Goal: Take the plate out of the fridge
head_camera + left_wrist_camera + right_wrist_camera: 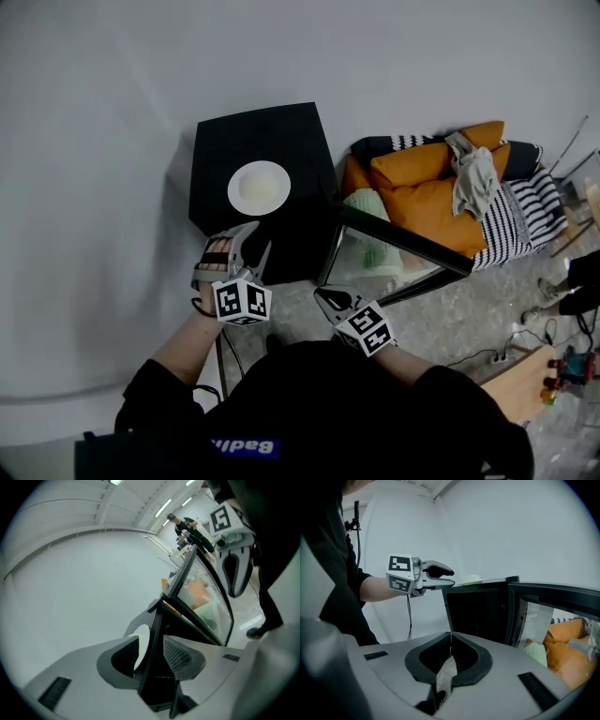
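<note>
1. Step judged: the plate (259,187) is already out and rests on top of the black fridge (281,131). The removal looks done.
2. Next move judged: the glass door (375,258) stands open and would need a steady push to be swung shut.
3. Left gripper (237,240): jaws spread wide, nothing gripped. The plate lies just beyond them, apparently untouched.
4. Right gripper (326,296): jaws closed together and empty, held near the door.

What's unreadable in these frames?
- Fridge interior: right gripper view, too dark to tell contents; head view, its own top covers it.
- Plate: left gripper view, only a sliver past the fridge's edge; right gripper view, only a bit of rim.
- Small items at the head view's right edge: too small, cut off by the frame.
</note>
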